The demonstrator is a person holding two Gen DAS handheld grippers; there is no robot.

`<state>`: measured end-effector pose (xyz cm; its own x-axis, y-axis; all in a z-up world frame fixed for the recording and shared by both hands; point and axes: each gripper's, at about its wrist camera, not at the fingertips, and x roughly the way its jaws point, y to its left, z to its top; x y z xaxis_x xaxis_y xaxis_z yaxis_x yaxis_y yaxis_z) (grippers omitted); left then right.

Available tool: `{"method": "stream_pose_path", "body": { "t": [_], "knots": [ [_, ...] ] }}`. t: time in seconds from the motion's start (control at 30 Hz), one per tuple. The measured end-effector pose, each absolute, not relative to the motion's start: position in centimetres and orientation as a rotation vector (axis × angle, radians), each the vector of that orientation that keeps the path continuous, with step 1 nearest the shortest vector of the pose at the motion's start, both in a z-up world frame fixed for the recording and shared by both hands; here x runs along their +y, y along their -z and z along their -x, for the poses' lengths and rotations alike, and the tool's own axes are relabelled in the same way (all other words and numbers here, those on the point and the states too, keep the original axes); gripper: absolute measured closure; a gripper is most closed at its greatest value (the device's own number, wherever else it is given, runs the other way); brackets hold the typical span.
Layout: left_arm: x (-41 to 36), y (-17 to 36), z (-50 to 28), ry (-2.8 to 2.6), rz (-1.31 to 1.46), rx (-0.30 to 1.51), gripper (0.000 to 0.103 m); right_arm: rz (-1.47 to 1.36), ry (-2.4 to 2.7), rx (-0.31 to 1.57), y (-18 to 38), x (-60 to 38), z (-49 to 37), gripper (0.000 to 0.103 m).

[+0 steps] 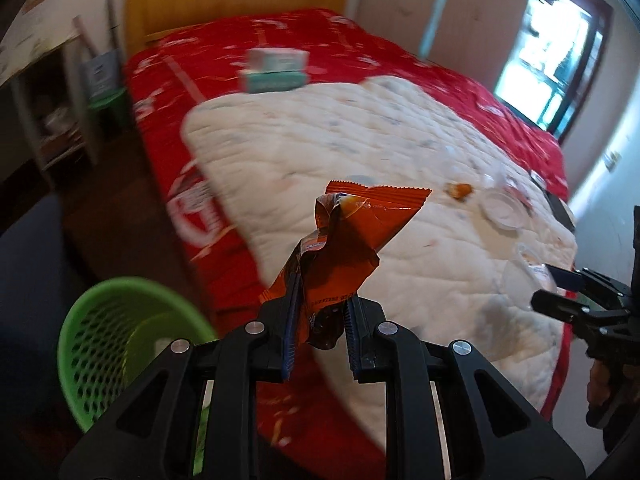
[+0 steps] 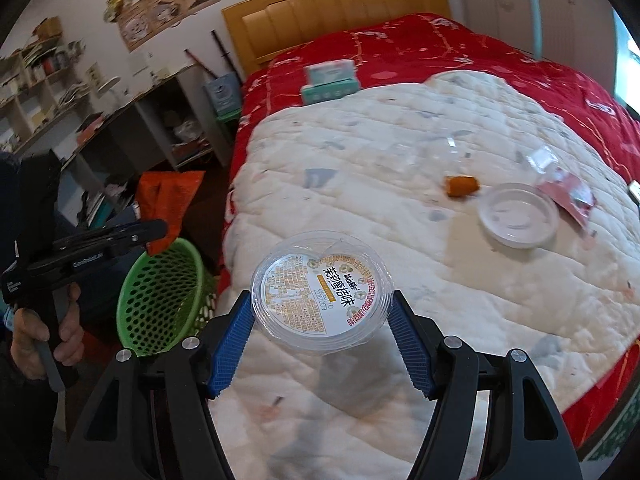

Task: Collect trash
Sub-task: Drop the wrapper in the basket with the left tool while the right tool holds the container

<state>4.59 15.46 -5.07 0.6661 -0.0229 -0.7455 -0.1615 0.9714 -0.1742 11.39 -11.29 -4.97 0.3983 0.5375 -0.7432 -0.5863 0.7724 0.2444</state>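
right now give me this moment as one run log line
left gripper: shut on orange snack wrapper | right gripper: shut on clear plastic cup | green basket: on floor beside bed

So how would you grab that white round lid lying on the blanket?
Probably by its raised rim, coming down from above. The white lid lies flat on the white quilt, so its sides are too low to pinch from beside. One finger could go inside the rim and one outside, on the near edge, away from the red wrapper at its far side.
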Motion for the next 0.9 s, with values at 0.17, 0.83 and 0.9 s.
{"method": "stream_pose_path", "body": {
  "t": [0.17,0.83,0.9],
  "knots": [
    [19.4,6.2,-1.2,-0.198,0.268,0.856,0.084,0.086,-0.758,0.919,4.7,-8.8,-10.6,0.037],
    [28.6,14.1,4.8,-0.412,0.497,1.023,0.072,0.179,-0.909,0.934,4.9,-0.5,-8.1,0.037],
    [28.8,14.4,5.2,-0.422,0.509,1.028,0.059,0.184,-0.917,0.936,5.0,0.1,-8.0,0.037]
  ]
}}
